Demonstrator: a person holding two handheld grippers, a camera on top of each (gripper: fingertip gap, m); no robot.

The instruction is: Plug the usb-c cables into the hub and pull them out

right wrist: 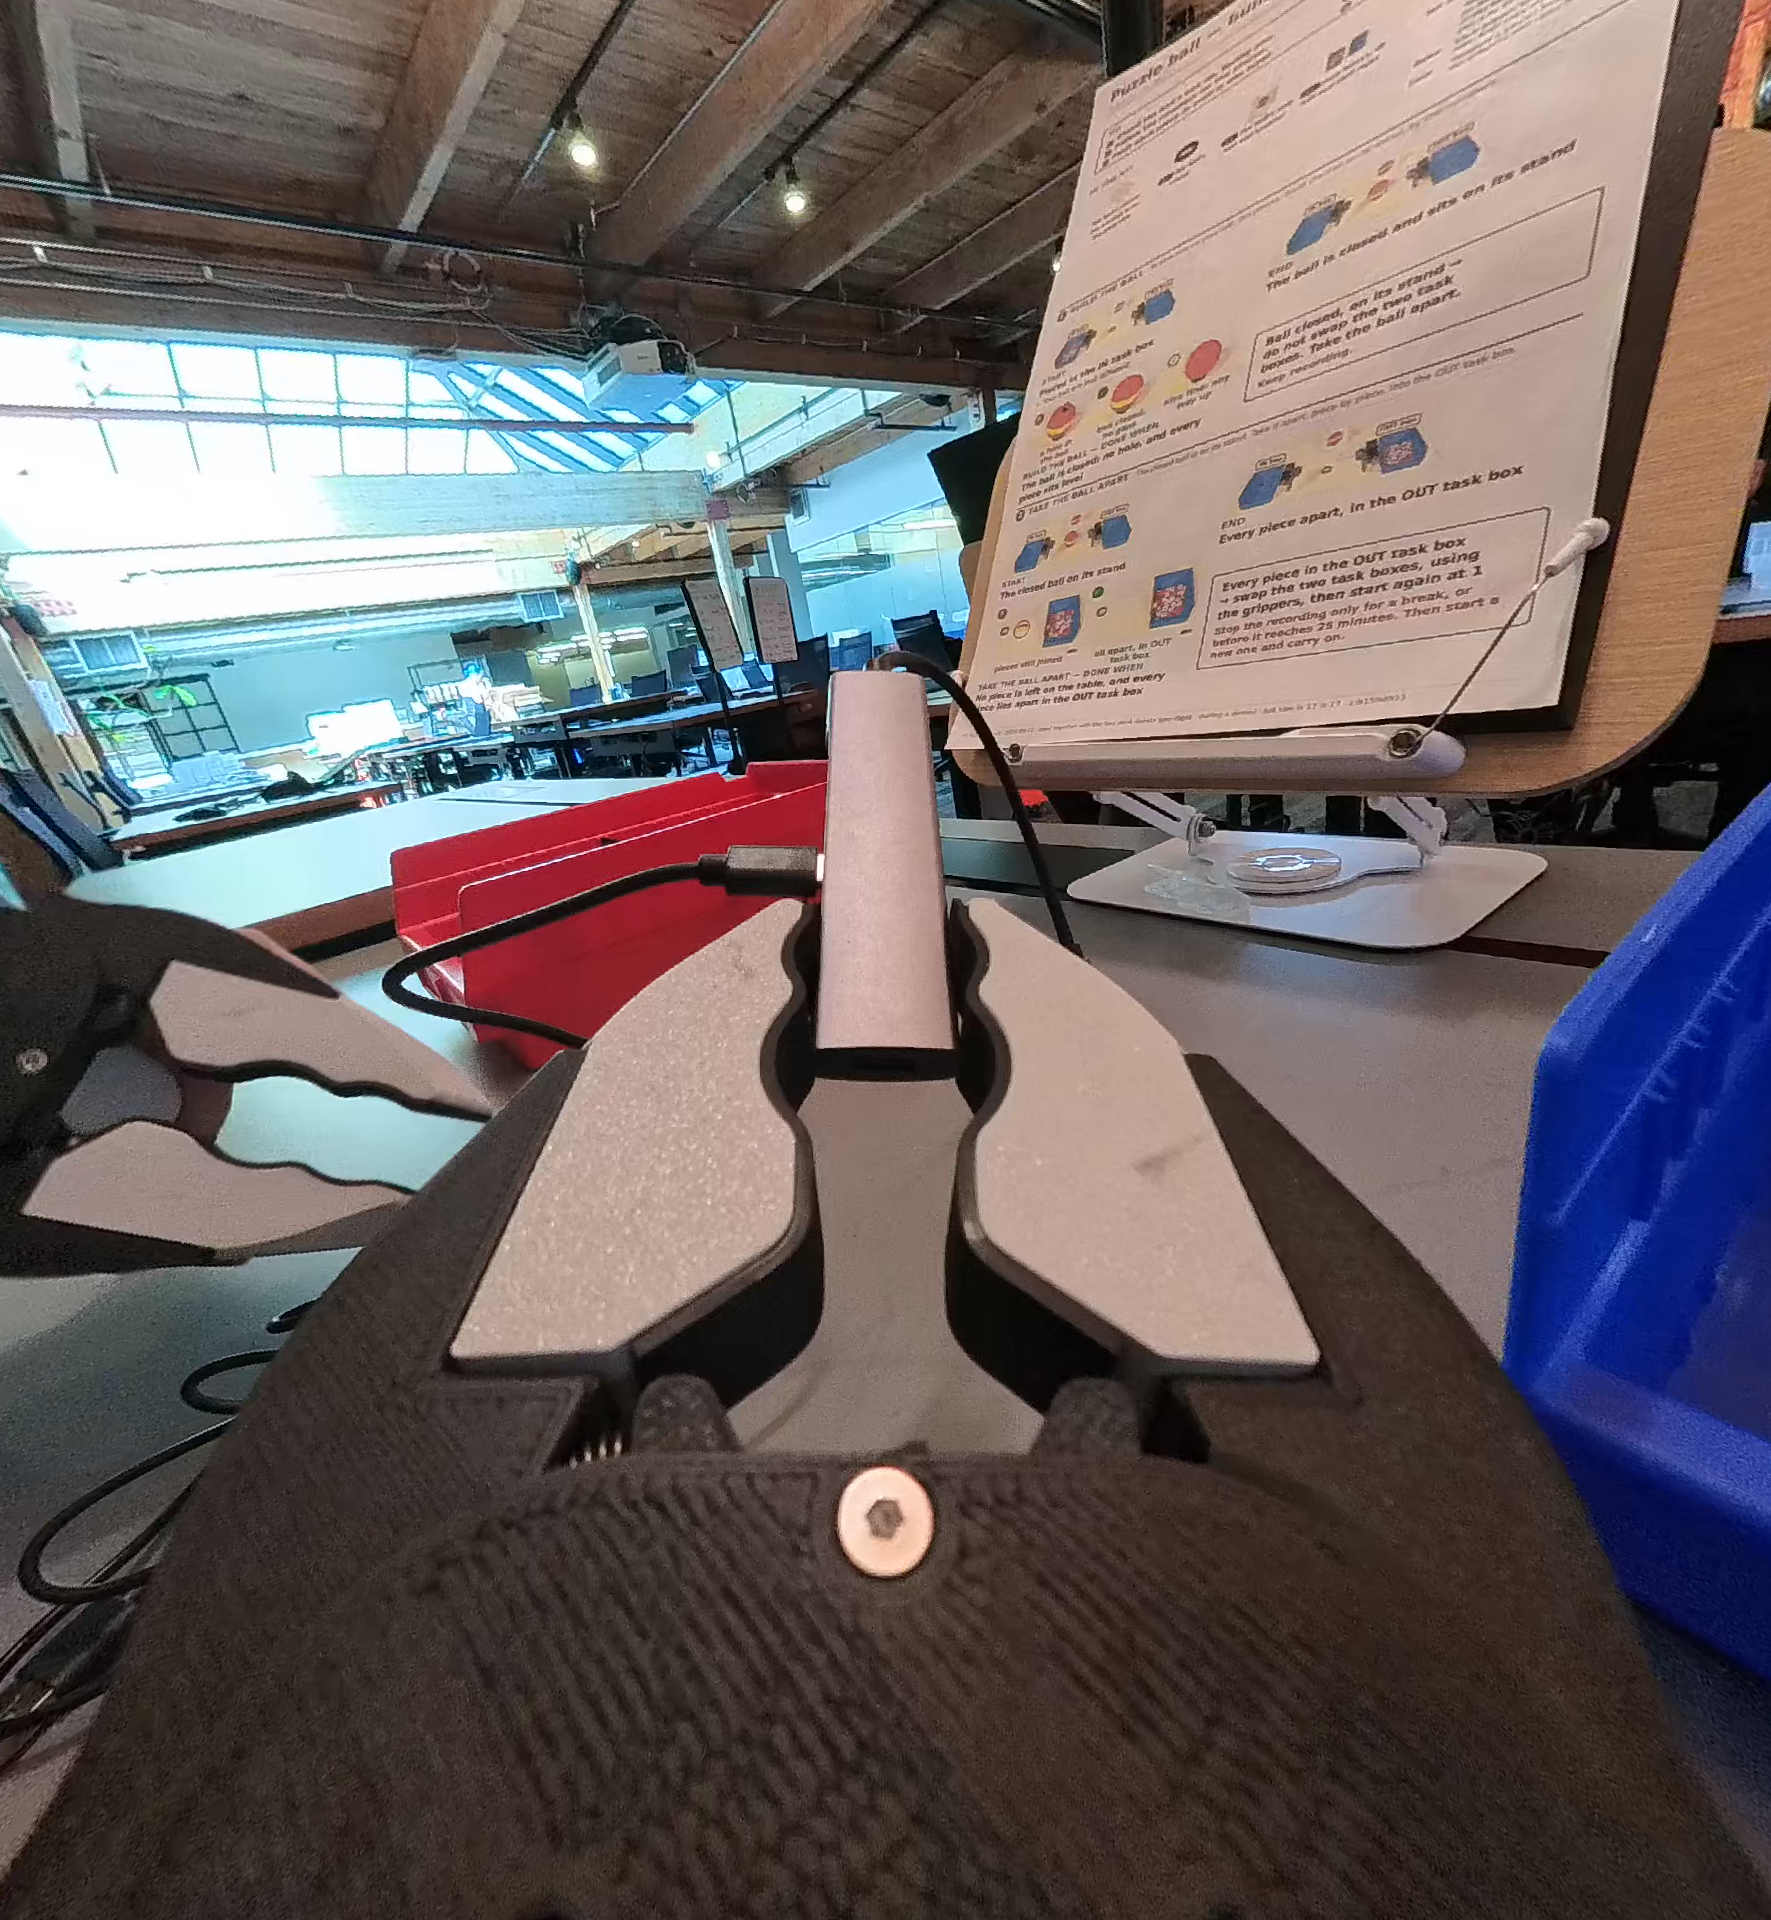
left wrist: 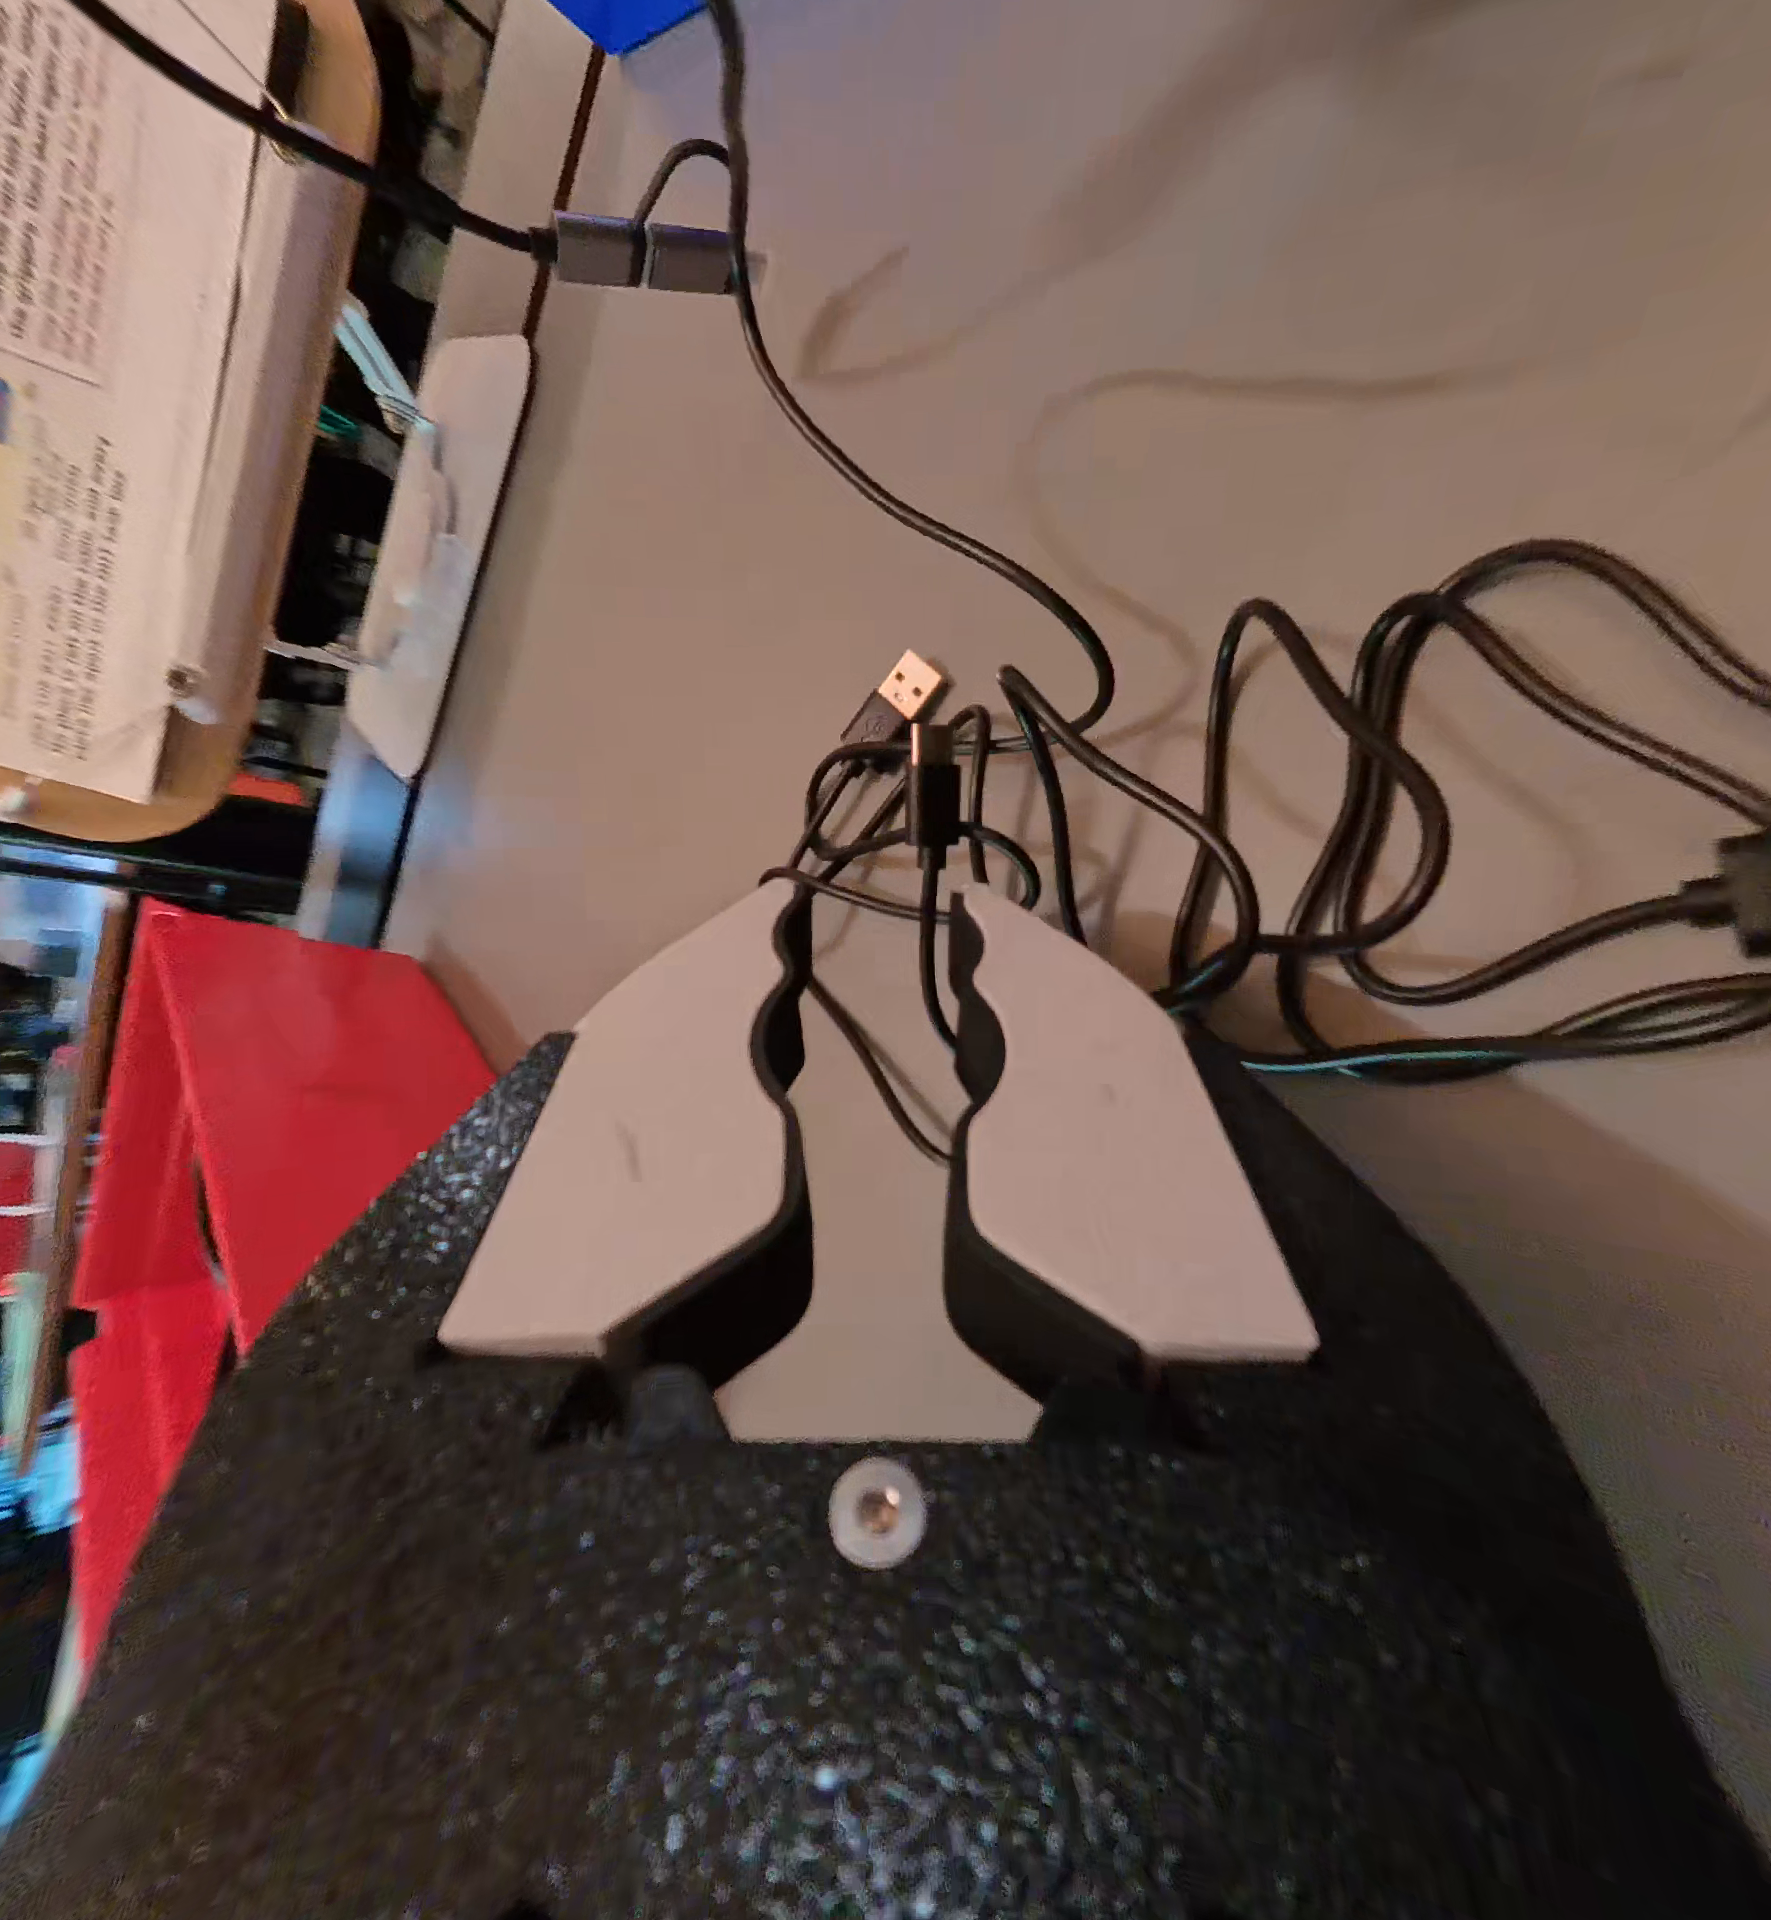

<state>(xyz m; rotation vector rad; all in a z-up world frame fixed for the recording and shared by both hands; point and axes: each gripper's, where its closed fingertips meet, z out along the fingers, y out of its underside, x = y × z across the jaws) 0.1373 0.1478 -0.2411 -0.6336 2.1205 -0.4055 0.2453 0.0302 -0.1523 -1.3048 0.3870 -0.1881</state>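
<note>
Two grippers are working in tandem; the right gripper (right wrist: 883, 961) is clamping the grey USB hub (right wrist: 881, 873) between its fingers, holding it lifted off the worktop (right wrist: 1307, 1049) and pointing away from the camera, presumably so the side ports are facing the other tool; one black cable (right wrist: 590, 899) is sitting plugged into the hub's left side, and the hub's own lead (right wrist: 1006, 790) is trailing off to the right. The left gripper (left wrist: 873, 904) is hovering over a tangle of loose black cables (left wrist: 974, 831) on the worktop, fingers parted and gripping nothing; an upright black USB-C plug (left wrist: 935, 795) is standing just beyond the fingertips, beside a USB-A plug (left wrist: 907, 688); judging by this, the next plug is being lined up for pickup. Red bin (right wrist: 590, 914) and blue bin (right wrist: 1691, 1195) are standing aside, unused.
</note>
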